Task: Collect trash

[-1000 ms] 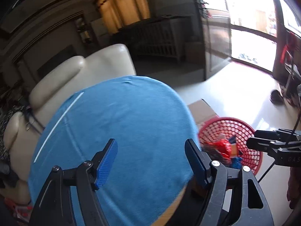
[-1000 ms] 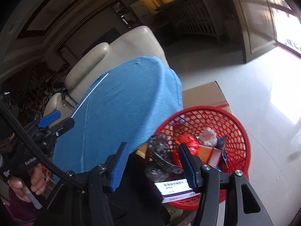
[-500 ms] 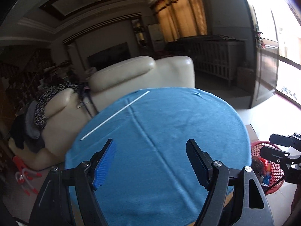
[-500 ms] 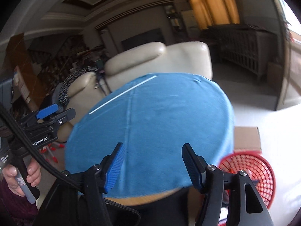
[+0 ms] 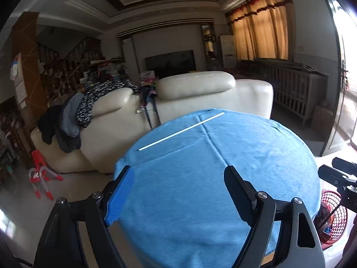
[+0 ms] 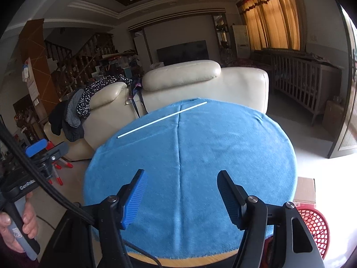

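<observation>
Both claws, left claw [image 5: 178,192] and right claw [image 6: 180,192], have just been opening and hover released, nothing between them. Red trash basket [image 6: 314,227] sits on the floor beside the desk [image 6: 223,147]. Only the thin white stick [image 6: 160,120] remains: it could roll off when pinched.

Only readable text: "GenRob", cut off by a cable, white on the black body of the left gripper [image 6: 48,154] in the right wrist view. Wall papers illegible.
</observation>
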Motion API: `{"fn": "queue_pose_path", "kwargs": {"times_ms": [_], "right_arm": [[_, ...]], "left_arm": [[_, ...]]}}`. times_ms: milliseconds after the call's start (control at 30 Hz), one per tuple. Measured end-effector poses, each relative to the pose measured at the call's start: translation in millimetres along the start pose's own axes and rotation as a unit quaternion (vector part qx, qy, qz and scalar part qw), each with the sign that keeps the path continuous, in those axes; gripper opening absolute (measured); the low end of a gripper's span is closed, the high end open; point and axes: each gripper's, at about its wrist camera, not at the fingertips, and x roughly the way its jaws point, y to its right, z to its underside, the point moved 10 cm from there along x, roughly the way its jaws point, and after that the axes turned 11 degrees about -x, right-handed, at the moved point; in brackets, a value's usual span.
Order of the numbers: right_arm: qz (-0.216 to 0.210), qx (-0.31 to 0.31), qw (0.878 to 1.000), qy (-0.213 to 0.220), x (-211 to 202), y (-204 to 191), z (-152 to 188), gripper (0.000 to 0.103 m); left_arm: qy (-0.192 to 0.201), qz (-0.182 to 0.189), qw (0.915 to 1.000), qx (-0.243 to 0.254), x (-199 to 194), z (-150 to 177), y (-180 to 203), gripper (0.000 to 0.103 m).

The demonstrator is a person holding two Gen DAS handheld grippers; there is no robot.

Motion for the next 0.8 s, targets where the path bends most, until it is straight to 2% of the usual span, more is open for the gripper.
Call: {"fn": "queue_pose_path", "kwargs": {"times_ms": [267,433,800], "right_arm": [[0.012,-0.024,1.000,-0.006,7,-33,-11,0.071],[0.017,-0.036,0.999,-0.002,7,-47,-16,0.071],[0.018,-0.030,0.999,-0.012,23,-50,-15,0.071]], "left_arm": [[0.015,-0.015,0.9994,-0.027,-17,-2,-41,0.085],[0.010,-0.011,0.9988,-0.047,-15,-1,-56,0.085],[-0.002,-0.025,0.9981,-0.057,2,6,-72,0.085]]}}
